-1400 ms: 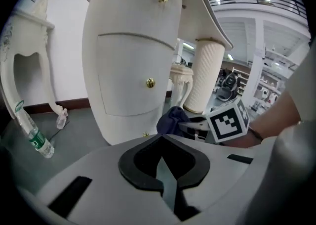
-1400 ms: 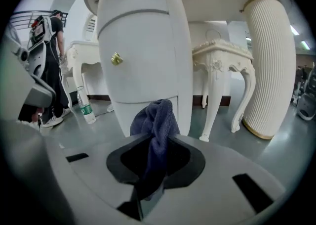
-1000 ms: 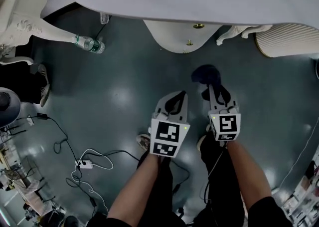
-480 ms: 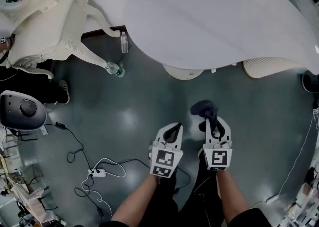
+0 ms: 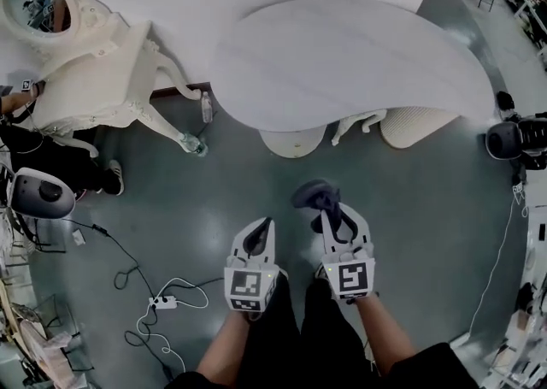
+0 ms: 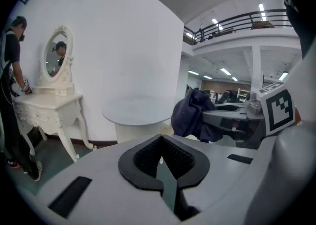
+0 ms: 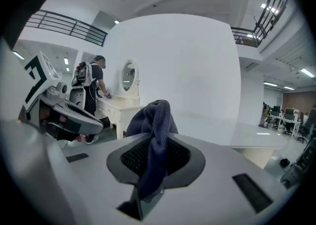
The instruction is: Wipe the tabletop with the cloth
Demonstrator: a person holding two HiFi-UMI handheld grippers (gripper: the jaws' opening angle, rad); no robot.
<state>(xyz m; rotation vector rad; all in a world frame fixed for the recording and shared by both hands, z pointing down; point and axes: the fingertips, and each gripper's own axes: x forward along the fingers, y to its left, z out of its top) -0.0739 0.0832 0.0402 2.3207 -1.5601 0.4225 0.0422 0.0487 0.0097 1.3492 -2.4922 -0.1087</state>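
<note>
A dark blue cloth (image 5: 318,197) (image 7: 153,135) hangs bunched from my right gripper (image 5: 335,218), whose jaws are shut on it. The same cloth (image 6: 195,115) shows in the left gripper view, off to the right. My left gripper (image 5: 259,235) is shut with nothing between its jaws, level with the right one above the dark floor. The white curved tabletop (image 5: 342,58) lies ahead of both grippers and apart from them; it also shows in the left gripper view as a round table (image 6: 138,110).
A white dressing table with an oval mirror (image 5: 81,79) stands at the left. A plastic bottle (image 5: 205,106) stands on the floor by its leg. Cables and a power strip (image 5: 162,302) lie on the floor at lower left. A person (image 6: 12,85) stands by the dressing table.
The view has pulled back from the table, so the whole tabletop and the dressing table show. Both grippers sit lower and further left in the head view, the cloth still held.
</note>
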